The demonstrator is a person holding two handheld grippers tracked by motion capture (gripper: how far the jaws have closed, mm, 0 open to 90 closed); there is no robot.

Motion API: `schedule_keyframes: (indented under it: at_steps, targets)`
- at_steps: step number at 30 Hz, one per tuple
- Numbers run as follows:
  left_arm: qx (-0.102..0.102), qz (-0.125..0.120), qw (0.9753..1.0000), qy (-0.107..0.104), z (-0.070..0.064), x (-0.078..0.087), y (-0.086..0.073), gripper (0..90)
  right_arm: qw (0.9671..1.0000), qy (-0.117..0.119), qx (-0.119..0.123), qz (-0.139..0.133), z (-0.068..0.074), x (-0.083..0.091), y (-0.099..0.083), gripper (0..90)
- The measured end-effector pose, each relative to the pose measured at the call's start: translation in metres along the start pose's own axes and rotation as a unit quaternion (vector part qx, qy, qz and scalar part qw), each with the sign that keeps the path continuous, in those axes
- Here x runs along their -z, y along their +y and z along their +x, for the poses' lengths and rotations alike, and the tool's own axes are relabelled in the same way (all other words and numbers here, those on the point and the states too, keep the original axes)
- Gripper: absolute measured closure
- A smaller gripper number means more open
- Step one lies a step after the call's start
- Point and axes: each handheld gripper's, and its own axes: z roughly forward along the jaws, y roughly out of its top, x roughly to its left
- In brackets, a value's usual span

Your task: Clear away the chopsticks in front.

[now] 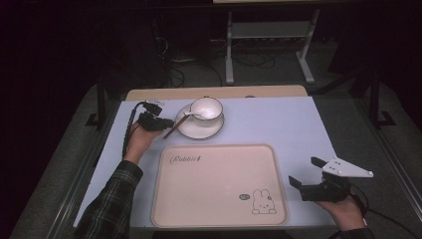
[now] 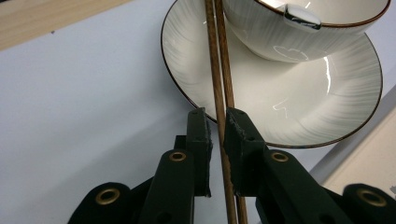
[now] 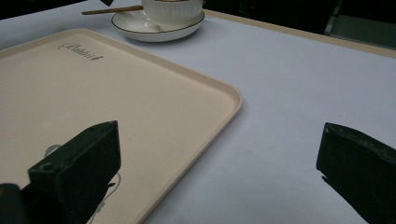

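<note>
Chopsticks (image 2: 219, 93) between left hand-held gripper (image 2: 217, 135) jaws

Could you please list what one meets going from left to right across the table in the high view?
Left gripper → chopsticks → saucer carrying the bowl → right gripper. The tray spans the middle, so it is left out.

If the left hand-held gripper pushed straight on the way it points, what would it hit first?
Probably the saucer rim: the left hand-held gripper, around the chopsticks, points along them toward it, with the bowl beyond.
</note>
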Motion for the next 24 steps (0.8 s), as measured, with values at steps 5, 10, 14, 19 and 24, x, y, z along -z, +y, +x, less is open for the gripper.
schedule_keyframes:
  at_steps: [5, 10, 14, 19, 24]
  targets:
    - [0.004, 0.001, 1.0000, -0.003, 0.000, -0.003, -0.002, 79.2, 1.0000, 0.000, 0.000, 0.000, 0.000, 0.000, 0.000, 0.0]
    - [0.002, 0.005, 1.0000, -0.002, -0.002, -0.005, -0.002, 79.2, 1.0000, 0.000, 0.001, 0.000, 0.000, 0.000, 0.000, 0.0]
    - [-0.006, 0.018, 0.9998, 0.002, -0.004, -0.010, -0.003, 79.2, 1.0000, -0.001, 0.001, 0.000, 0.000, 0.000, 0.000, 0.0]
    - [-0.004, 0.026, 0.9996, 0.006, -0.004, -0.016, -0.007, 79.8, 1.0000, -0.001, 0.001, 0.000, 0.000, 0.000, 0.000, 0.0]
    - [-0.002, 0.032, 0.9994, 0.008, -0.001, -0.017, -0.010, 83.5, 1.0000, -0.001, 0.001, 0.000, 0.000, 0.000, 0.000, 0.0]
